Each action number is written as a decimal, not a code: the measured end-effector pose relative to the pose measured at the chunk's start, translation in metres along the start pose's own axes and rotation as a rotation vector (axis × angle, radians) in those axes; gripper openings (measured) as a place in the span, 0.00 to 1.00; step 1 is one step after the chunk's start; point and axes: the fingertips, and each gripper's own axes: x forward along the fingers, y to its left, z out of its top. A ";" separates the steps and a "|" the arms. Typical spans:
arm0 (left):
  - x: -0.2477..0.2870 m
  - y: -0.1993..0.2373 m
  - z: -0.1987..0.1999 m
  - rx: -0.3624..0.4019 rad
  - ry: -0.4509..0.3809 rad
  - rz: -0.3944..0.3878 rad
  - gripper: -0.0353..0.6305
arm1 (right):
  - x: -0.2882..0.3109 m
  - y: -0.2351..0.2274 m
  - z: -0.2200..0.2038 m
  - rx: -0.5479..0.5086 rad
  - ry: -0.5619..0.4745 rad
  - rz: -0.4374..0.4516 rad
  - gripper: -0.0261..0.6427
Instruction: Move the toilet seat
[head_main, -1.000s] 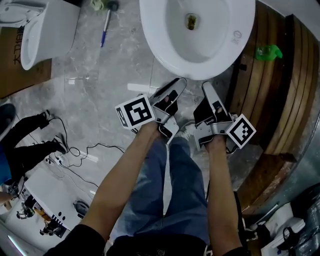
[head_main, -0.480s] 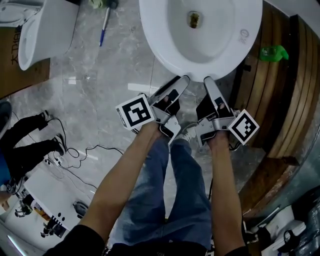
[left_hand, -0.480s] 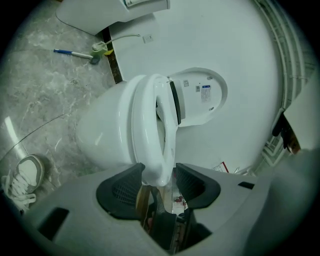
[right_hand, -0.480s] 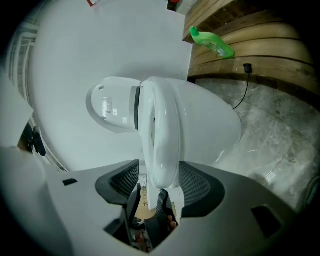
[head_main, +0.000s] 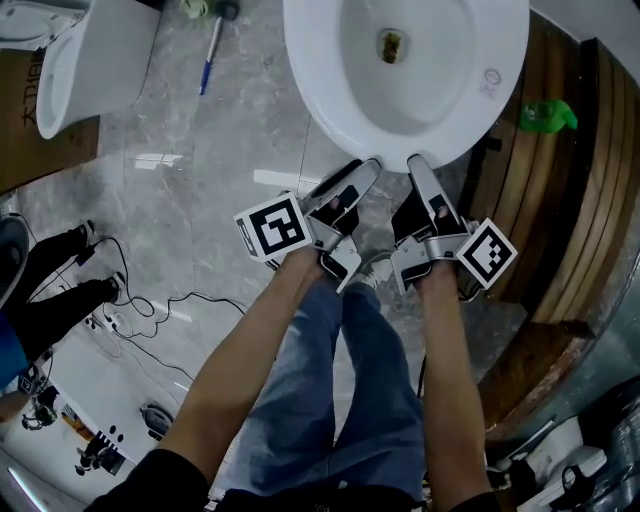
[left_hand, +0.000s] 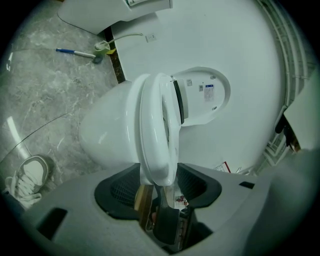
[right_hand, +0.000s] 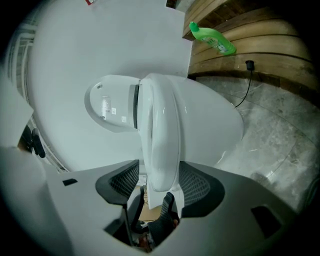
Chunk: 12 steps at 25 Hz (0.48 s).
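Judging by its gloss, the toilet seat is hard moulded plastic: stiff, fairly light, slick under the pads, and likely to bang or crack if let fall (hinged at the back, I expect, so it would swing in an arc, not lift free). It lies flat on the bowl at the top middle of the head view. Its long axis runs up and down that frame, with the rounded nose pointing to the bottom and the hinge end beyond the top edge.

I'd take it at that nose, farthest from the hinge, one pad over the rim and one under. The left tool and the right tool sit side by side at that front edge, each rolled on its side with the rim between its jaws. Both pairs of jaws have just been opening and stand wide, pads clear of the plastic, so nothing is clamped.
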 end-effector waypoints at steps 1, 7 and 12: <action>0.000 -0.002 0.000 0.003 0.000 -0.006 0.38 | 0.000 -0.001 0.000 -0.001 0.001 -0.006 0.39; 0.010 -0.004 0.006 0.012 -0.004 -0.004 0.38 | -0.001 -0.004 0.001 0.060 -0.025 0.005 0.39; 0.011 0.005 0.006 -0.013 -0.018 0.016 0.30 | -0.002 -0.012 0.000 0.064 -0.028 -0.025 0.28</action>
